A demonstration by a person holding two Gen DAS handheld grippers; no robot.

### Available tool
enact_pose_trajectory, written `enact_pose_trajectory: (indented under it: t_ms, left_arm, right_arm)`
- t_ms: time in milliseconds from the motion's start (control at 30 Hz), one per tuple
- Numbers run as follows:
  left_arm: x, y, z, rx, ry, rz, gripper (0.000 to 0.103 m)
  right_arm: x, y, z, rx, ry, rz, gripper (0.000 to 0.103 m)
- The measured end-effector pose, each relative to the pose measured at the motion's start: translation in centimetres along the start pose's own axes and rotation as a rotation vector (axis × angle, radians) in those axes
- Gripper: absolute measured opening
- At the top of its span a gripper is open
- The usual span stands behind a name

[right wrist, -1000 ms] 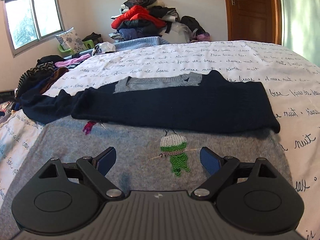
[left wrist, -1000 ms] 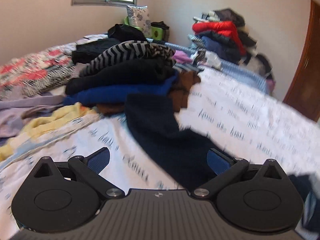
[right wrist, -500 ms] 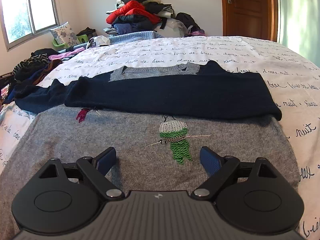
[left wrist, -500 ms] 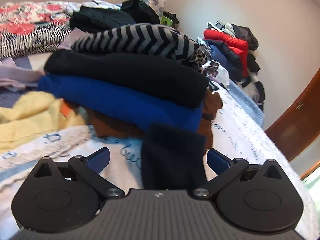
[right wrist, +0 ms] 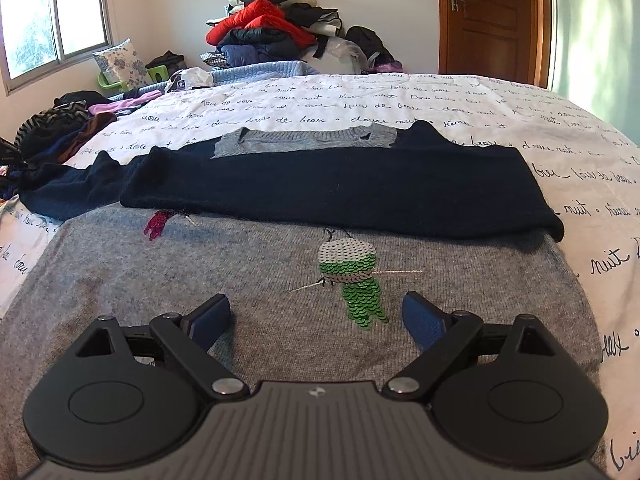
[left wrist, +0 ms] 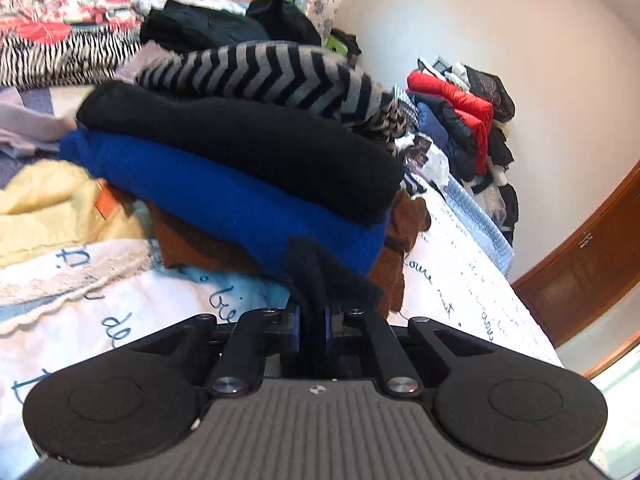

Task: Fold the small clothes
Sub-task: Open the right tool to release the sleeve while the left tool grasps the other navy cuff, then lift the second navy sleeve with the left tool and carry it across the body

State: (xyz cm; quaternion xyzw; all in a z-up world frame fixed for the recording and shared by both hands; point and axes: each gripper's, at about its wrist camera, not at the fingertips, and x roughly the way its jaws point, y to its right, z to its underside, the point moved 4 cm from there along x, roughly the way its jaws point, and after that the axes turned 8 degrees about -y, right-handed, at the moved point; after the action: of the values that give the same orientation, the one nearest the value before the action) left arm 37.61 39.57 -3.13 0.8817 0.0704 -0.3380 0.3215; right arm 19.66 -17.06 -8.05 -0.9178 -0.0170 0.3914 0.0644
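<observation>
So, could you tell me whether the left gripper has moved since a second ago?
Yes. The left gripper has advanced toward the folded clothes stack and shut on the navy sleeve.

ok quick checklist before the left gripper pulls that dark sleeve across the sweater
1. Left gripper shut on the dark navy knit sleeve: ok.
2. How much fabric is pinched: cannot tell, the fingers hide it.
3. Sleeve end free of the folded stack topped by the grey and black zigzag sweater: cannot tell, it sits right against the stack's royal blue knit.
4. Right gripper open and free to hold the body down: ok.
5. Grey knit sweater with the green sequin figure lying flat: ok.
6. Other navy sleeve already folded across the chest: ok.
</observation>
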Motion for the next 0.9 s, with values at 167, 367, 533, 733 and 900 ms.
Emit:
enact_pose_trajectory:
  t_ms: [167,367,533,733,900]
  left_arm:
    - [-2.5,2.1,0.9,0.087,0.092,-0.092,0.008]
    - [-7.9,4.8,2.1,0.105,0.295,-0.202,0.009]
    - [-8.5,5.7,3.1,0.114,0.274,-0.279,0.008]
    - [-12.0,10.3,5.4,0.251,0.407,-0.276,0.009]
    - [-15.2,15.1,8.0,0.32,0.487,-0.222,0.009]
  right_arm:
    - [-0.1,0.0,0.0,0.005,0.007,-0.001,0.094]
    - [-0.9,0.7,-0.2,0.045,0.024,-0.027,0.094]
    - [-1.6,1.2,-0.4,0.064,0.032,-0.046,0.094]
    - [-3.2,2.5,-1.5,0.063,0.093,-0.055,0.094]
    - [-3.1,3.1,-1.7,0.031,0.086,-0.051,0.094]
